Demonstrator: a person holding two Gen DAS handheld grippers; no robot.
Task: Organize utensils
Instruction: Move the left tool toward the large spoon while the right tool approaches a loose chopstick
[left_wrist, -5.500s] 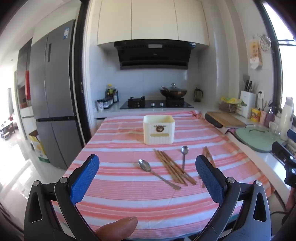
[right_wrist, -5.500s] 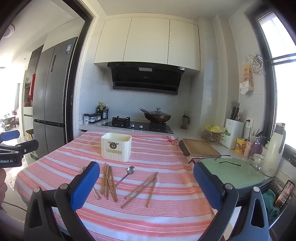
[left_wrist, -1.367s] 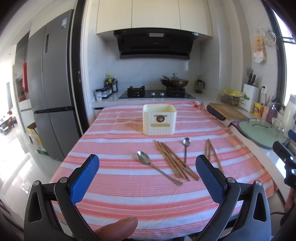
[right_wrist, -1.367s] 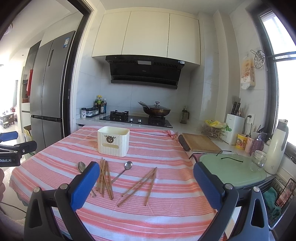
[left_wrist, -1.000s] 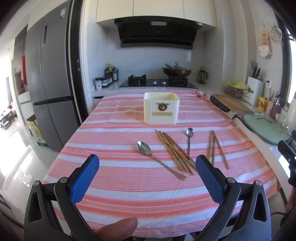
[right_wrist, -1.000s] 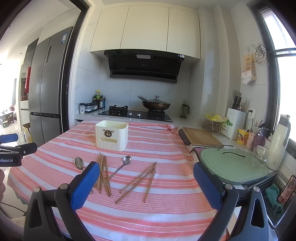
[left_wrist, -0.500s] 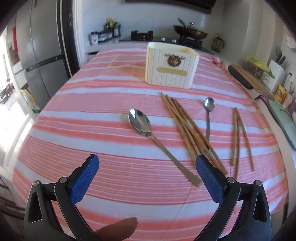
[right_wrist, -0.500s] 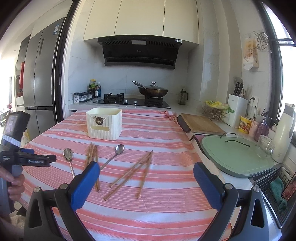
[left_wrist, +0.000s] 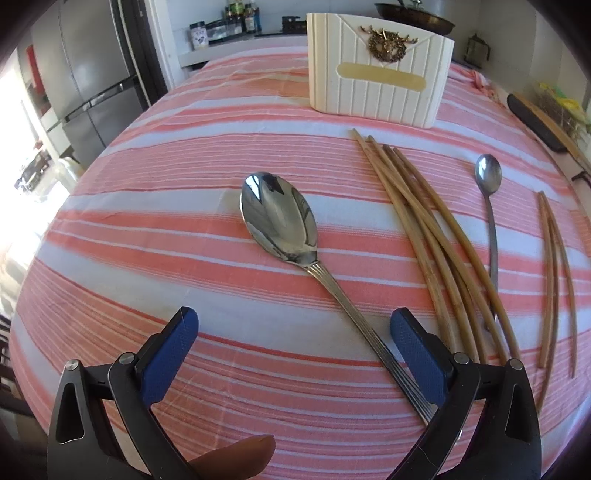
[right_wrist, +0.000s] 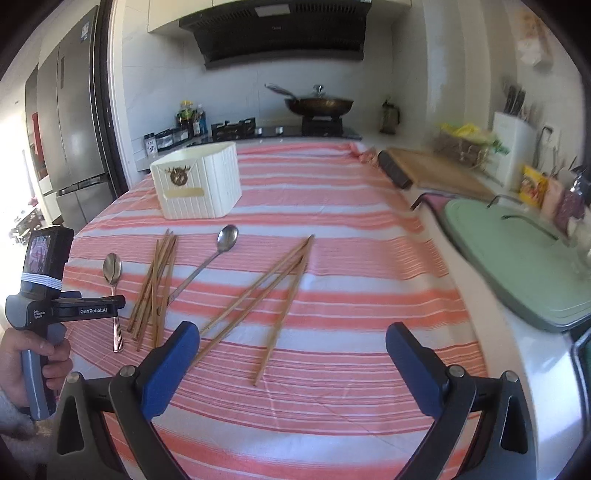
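Note:
A large steel spoon (left_wrist: 288, 229) lies on the striped tablecloth (left_wrist: 147, 192), its handle running down to my open left gripper (left_wrist: 293, 349) and ending beside the right finger. To its right lie a bundle of wooden chopsticks (left_wrist: 424, 225), a small long-handled spoon (left_wrist: 489, 192) and a few more chopsticks (left_wrist: 554, 266). A cream utensil holder (left_wrist: 376, 66) stands behind them. In the right wrist view my right gripper (right_wrist: 291, 362) hangs open above the loose chopsticks (right_wrist: 273, 288), with the holder (right_wrist: 197, 181), the small spoon (right_wrist: 218, 251), the bundle (right_wrist: 157, 280) and the large spoon (right_wrist: 112, 273) further left.
A hand holds the left gripper's handle (right_wrist: 37, 306) at the table's left edge. A green board (right_wrist: 517, 254), a wooden cutting board (right_wrist: 436, 173), a knife block and bottles line the counter on the right. A stove with a wok (right_wrist: 317, 103) is behind, a fridge (right_wrist: 70, 125) to the left.
My left gripper has dropped low and forward, close over the large spoon's handle. The right gripper has moved forward and down toward the loose chopsticks. Both stayed open.

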